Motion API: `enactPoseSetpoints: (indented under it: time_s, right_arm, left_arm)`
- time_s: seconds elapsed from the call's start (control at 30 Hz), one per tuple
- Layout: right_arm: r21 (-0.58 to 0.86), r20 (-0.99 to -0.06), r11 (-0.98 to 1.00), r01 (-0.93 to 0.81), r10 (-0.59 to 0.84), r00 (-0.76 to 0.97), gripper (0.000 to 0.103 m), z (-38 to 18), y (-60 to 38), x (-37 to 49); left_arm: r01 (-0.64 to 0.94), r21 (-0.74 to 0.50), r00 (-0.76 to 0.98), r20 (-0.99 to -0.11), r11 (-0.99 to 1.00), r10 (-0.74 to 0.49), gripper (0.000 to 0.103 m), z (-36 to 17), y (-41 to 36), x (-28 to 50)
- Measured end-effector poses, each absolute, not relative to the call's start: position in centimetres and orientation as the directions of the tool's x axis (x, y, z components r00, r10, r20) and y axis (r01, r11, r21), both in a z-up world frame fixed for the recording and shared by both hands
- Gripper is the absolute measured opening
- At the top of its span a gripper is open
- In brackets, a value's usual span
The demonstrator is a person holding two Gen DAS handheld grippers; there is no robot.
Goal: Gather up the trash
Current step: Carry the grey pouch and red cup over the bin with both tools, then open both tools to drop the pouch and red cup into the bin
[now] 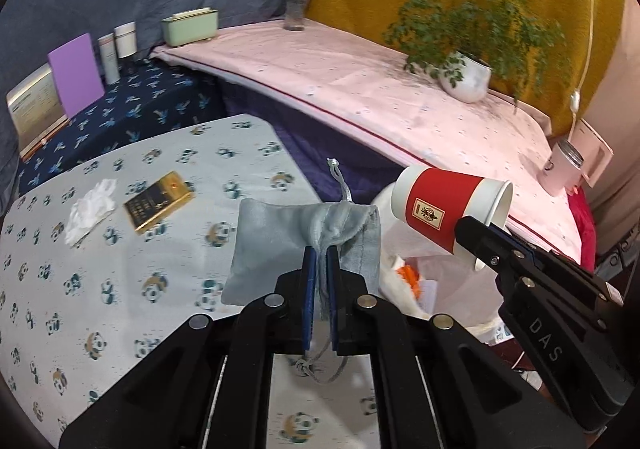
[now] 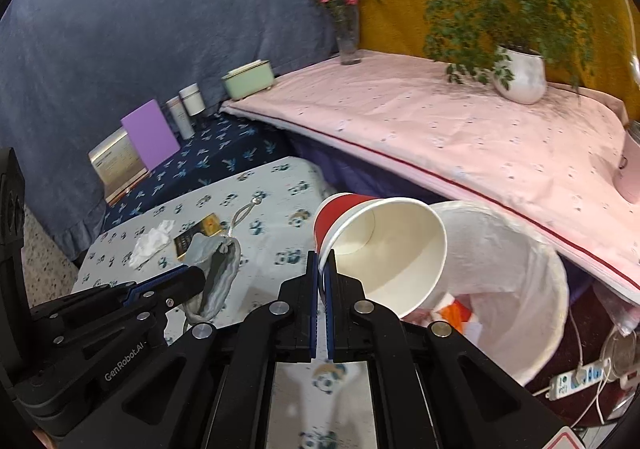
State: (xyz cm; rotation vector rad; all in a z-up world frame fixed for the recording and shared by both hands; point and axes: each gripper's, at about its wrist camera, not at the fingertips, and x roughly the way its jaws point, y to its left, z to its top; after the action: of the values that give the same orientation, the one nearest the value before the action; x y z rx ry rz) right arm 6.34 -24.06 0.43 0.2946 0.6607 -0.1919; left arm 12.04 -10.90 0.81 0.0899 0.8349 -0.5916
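My left gripper point(image 1: 321, 253) is shut on a grey drawstring pouch point(image 1: 300, 241), held above the panda-print table point(image 1: 120, 289); the pouch also shows in the right wrist view point(image 2: 218, 269). My right gripper point(image 2: 321, 265) is shut on the rim of a red and white paper cup point(image 2: 380, 249), tipped on its side above the white-lined trash bin point(image 2: 520, 289). The cup point(image 1: 444, 205) and bin point(image 1: 440, 289) also show in the left wrist view. A crumpled white tissue point(image 1: 90, 209) and a gold and black packet point(image 1: 158, 201) lie on the table.
A pink-covered bench point(image 1: 360, 89) carries a potted plant point(image 1: 466, 77), a flower vase point(image 1: 296, 9), a green box point(image 1: 190, 27) and a pink jar point(image 1: 562, 169). A purple card point(image 1: 76, 75) and white containers point(image 1: 118, 49) stand at left. A power strip point(image 2: 576, 381) lies on the floor.
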Motion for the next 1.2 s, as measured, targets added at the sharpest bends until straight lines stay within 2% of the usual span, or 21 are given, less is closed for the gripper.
enactPoseSetpoints:
  time_s: [0.7, 0.83, 0.9, 0.97, 1.03, 1.2]
  right_arm:
    - [0.25, -0.641, 0.848, 0.467, -0.216, 0.736, 0.003, -1.3, -34.1, -0.4]
    - [0.251, -0.646, 0.84, 0.481, -0.224, 0.729, 0.003, -1.7, -34.7, -0.8]
    - [0.25, -0.65, 0.837, 0.486, -0.227, 0.725, 0.003, -1.9, -35.0, -0.8]
    - [0.248, -0.653, 0.837, 0.488, -0.227, 0.722, 0.003, -2.0, -35.1, -0.7]
    - [0.249, -0.655, 0.837, 0.488, -0.226, 0.721, 0.003, -2.1, -35.2, -0.5]
    - [0.247, -0.66, 0.842, 0.48, -0.217, 0.719, 0.003, -2.4, -35.1, 0.3]
  left_arm:
    - [0.701, -0.106, 0.405, -0.756, 0.706, -0.515, 0.006, -0.8, -22.4, 8.1]
    - [0.722, -0.1, 0.393, -0.755, 0.685, -0.525, 0.009, -1.1, -23.7, 8.0]
    - [0.725, -0.108, 0.392, -0.747, 0.68, -0.537, 0.011, -1.1, -24.1, 8.0]
    - [0.722, -0.108, 0.402, -0.738, 0.683, -0.542, 0.031, -0.9, -24.3, 8.1]
    - [0.714, -0.1, 0.424, -0.726, 0.693, -0.541, 0.04, -0.7, -24.1, 8.2]
    - [0.687, -0.121, 0.432, -0.724, 0.716, -0.537, 0.047, -0.6, -23.4, 9.2]
